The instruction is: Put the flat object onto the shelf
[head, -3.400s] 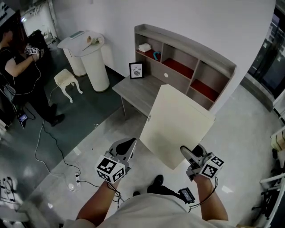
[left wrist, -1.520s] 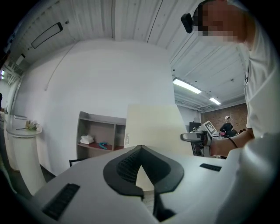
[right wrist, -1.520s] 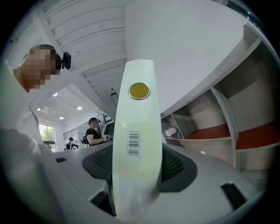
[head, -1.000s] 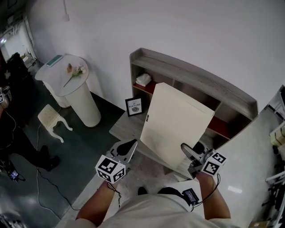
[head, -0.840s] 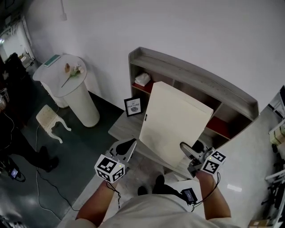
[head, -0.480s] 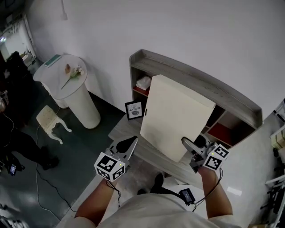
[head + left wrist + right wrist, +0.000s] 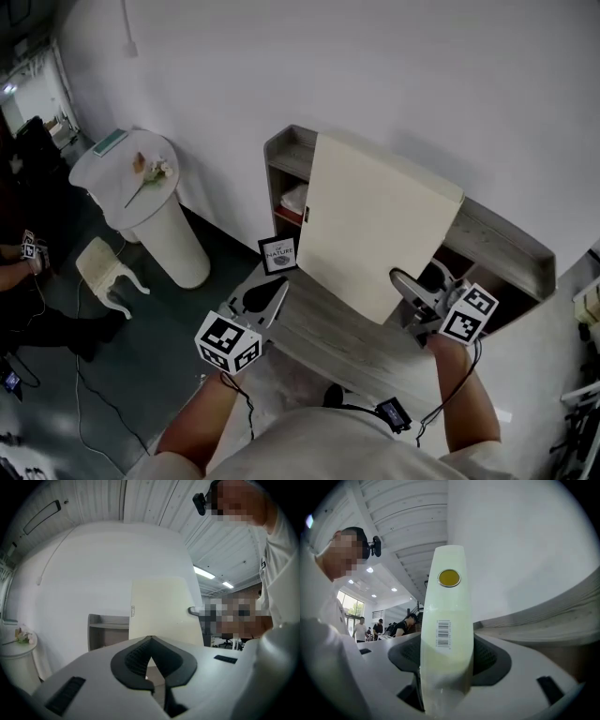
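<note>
The flat object is a large cream board [image 7: 375,220], held upright and tilted in front of the grey cubby shelf [image 7: 511,242] against the white wall. Its top edge stands above the shelf's top. My right gripper [image 7: 412,292] is shut on the board's lower right edge. In the right gripper view the board [image 7: 446,620] shows edge-on between the jaws of the right gripper [image 7: 445,646], with a barcode sticker and a yellow dot. My left gripper [image 7: 265,302] hangs left of the board, shut and holding nothing, over the grey desk [image 7: 323,333]. From the left gripper [image 7: 150,641] I see the board [image 7: 161,606] and the shelf [image 7: 108,630] ahead.
A small framed picture [image 7: 278,254] stands on the desk by the shelf's left end. A white round pedestal [image 7: 150,202] with a flower and a white stool [image 7: 105,270] stand to the left. A person [image 7: 19,272] is at the far left edge.
Both grippers and the board have risen and moved toward the shelf. The board now covers most of the shelf's front and reaches above its top. The right gripper's hold is unchanged.
</note>
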Tool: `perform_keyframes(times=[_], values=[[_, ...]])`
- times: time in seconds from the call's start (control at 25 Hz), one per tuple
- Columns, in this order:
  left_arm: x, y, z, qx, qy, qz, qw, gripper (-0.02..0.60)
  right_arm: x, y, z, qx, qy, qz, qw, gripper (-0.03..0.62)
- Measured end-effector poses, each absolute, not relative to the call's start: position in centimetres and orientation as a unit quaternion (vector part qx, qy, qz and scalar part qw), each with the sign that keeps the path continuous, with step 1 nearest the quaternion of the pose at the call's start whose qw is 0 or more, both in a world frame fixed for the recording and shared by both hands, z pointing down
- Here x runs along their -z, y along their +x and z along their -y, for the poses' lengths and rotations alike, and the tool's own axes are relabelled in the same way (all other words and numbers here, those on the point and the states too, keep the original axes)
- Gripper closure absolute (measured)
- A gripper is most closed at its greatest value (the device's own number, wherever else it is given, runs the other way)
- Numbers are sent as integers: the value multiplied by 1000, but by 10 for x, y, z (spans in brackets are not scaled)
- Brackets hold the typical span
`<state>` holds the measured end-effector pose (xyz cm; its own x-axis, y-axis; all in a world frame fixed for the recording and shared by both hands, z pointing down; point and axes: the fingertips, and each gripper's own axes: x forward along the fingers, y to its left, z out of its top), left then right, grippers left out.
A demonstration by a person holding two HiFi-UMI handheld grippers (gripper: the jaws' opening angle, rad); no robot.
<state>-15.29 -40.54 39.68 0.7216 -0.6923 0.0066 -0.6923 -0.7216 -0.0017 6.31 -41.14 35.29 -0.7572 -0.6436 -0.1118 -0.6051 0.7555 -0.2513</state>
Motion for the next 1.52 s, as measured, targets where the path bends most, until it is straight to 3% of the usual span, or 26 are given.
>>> perform_keyframes(times=[0.72, 1.52], values=[[-336, -111, 497, -6, 929, 366, -51, 569, -222, 110, 504, -15, -312, -944, 104, 306], [-366, -72, 560, -36, 931, 363, -22, 569, -252, 151, 600, 7, -319, -945, 76, 304]])
